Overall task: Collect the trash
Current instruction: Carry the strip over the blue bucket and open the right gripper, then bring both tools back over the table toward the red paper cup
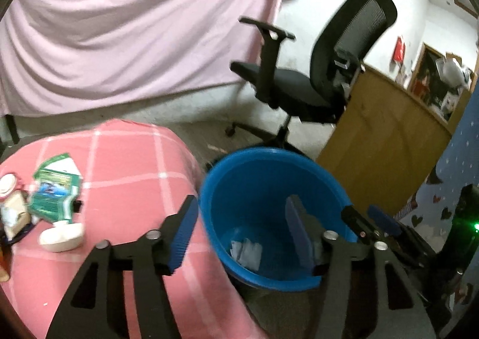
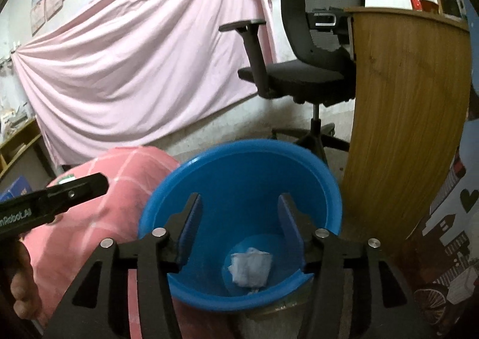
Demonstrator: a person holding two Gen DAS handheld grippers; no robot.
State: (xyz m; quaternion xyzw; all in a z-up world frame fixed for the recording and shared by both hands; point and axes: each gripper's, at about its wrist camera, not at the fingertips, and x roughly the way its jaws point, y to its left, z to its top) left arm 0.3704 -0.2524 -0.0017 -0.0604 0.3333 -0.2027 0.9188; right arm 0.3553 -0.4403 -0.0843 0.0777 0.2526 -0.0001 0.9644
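Both the left gripper (image 1: 239, 231) and right gripper (image 2: 239, 228) spread, empty, over the blue bin (image 2: 332, 189). Crumpled paper (image 2: 250, 268) at bin bottom, 6 o'clock. Wrappers (image 1: 55, 186) at 9 o'clock blurred, cut off.

Both tongs, left (image 1: 239, 231) and right (image 2: 238, 228), gape empty, angled downward.

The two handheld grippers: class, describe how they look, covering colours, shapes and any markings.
Both match. The left gripper and the right gripper each have black angular linkage arms with triangular cut-outs, round silver pivot pins, and two flat fingers faced with blue ribbed pads. In the right wrist view, the left gripper's black body bears partly legible white lettering. No sleeve shows.
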